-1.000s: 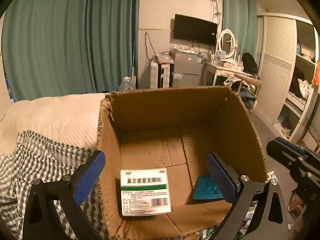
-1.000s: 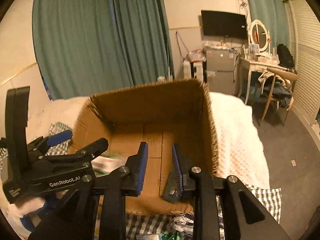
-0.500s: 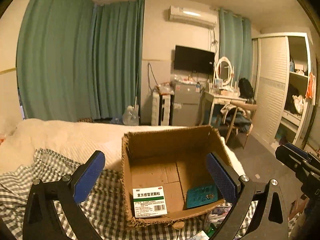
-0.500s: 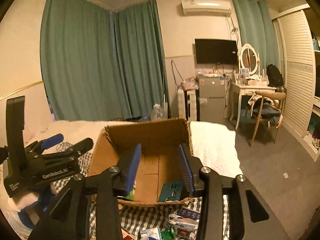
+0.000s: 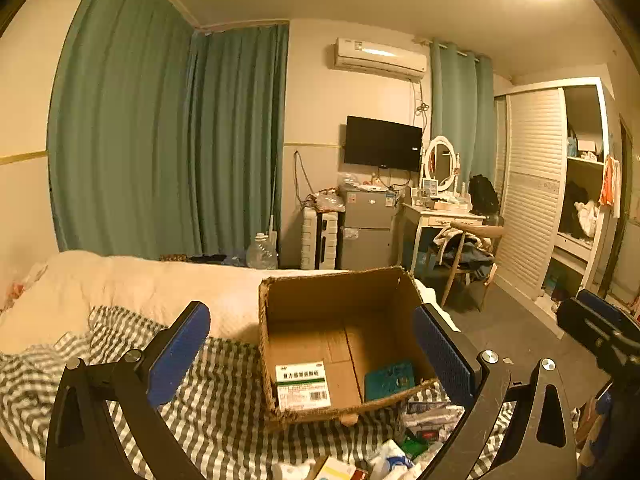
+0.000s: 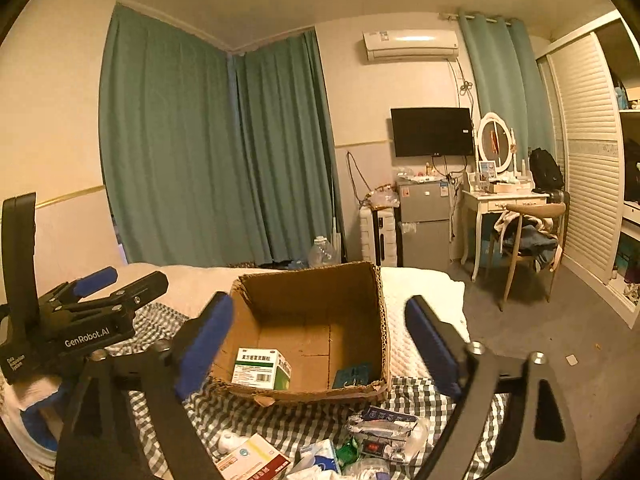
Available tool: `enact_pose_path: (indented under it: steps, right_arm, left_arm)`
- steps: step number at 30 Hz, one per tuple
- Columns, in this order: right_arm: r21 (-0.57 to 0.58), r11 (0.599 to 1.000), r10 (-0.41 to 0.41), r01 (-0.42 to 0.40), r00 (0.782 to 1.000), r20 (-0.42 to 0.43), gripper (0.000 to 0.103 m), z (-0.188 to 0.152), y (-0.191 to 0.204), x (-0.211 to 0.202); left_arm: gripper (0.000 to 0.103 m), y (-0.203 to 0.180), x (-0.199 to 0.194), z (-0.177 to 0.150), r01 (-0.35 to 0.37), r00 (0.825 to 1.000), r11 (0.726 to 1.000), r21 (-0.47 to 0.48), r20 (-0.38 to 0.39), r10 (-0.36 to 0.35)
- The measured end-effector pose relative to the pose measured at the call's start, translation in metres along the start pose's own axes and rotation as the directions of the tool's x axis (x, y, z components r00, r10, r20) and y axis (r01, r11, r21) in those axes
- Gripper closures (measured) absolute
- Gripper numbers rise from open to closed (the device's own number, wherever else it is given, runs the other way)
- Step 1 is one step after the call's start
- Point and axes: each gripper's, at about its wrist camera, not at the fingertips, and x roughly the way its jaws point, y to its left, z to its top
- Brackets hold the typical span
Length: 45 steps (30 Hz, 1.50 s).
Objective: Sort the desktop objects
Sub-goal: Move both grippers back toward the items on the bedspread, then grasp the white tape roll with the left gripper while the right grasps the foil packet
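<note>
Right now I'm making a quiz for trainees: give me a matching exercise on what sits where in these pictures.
Things:
1. white-and-green medicine box
2. teal card
3. pile of packets
4. left tool

Places or states:
A. on the checked cloth, in front of the cardboard box
B. open, holding nothing
C. box floor, left side
D. box floor, right corner

Pairs: 1-C, 2-D, 3-A, 4-B
</note>
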Motion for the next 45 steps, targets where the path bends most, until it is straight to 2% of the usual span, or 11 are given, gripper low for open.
enact_pose_path:
  steps: [4,6,12,14,17,22,26,31,39,40,45]
  right_arm:
    - [0.027,1.0,0.006,-0.006,1.0,0.012,0.001,-0.003,0.0,-0.016]
    - [0.031,1.0,-0.002,0.001,1.0,0.015,0.0,-0.003,0.0,-0.021]
    - [0.025,0.999,-0.025,0.024,0.999,0.02,0.0,-0.006,0.002,-0.028]
    - [0.027,0.999,-0.026,0.025,0.999,0.024,0.0,-0.009,0.001,-0.027]
    - [0.025,1.0,-0.015,0.015,1.0,-0.019,0.0,-0.017,-0.001,-0.021]
    - [0.015,0.999,-0.041,0.043,0.994,-0.103,0.0,-0.036,-0.011,-0.005]
    - [0.025,0.997,-0.071,0.078,0.979,-0.191,0.0,-0.057,-0.029,0.015]
    - [0.058,0.992,-0.095,0.115,0.957,-0.273,0.0,-0.076,-0.054,0.038]
    - [0.095,0.983,-0.109,0.155,0.921,-0.375,0.0,-0.105,-0.075,0.075]
    - [0.099,0.982,-0.109,0.16,0.913,-0.392,0.0,-0.11,-0.078,0.08]
    - [0.137,0.971,-0.106,0.194,0.87,-0.482,0.0,-0.136,-0.097,0.112]
  left_arm:
    - [0.0,0.003,-0.003,-0.01,-0.022,0.998,1.0,0.0,-0.055,0.022]
    - [0.0,0.006,-0.002,-0.017,-0.043,0.996,0.999,0.0,-0.085,0.042]
    - [0.0,0.022,-0.001,-0.048,-0.093,0.981,0.992,-0.086,-0.178,0.077]
    - [0.0,0.026,0.0,-0.058,-0.123,0.973,0.986,-0.11,-0.211,0.098]
    - [0.0,0.031,0.005,-0.071,-0.134,0.96,0.982,-0.131,-0.263,0.096]
    - [0.0,0.04,0.011,-0.092,-0.187,0.924,0.974,-0.129,-0.359,0.13]
    - [0.0,0.045,0.02,-0.115,-0.2,0.883,0.972,-0.123,-0.452,0.125]
    - [0.0,0.05,0.032,-0.154,-0.223,0.82,0.969,-0.106,-0.558,0.128]
    - [0.001,0.04,0.055,-0.207,-0.179,0.719,0.974,-0.137,-0.694,0.034]
    - [0.003,0.039,0.059,-0.214,-0.169,0.705,0.975,-0.145,-0.709,0.017]
    - [0.03,0.037,0.079,-0.239,-0.157,0.653,0.973,-0.17,-0.757,-0.027]
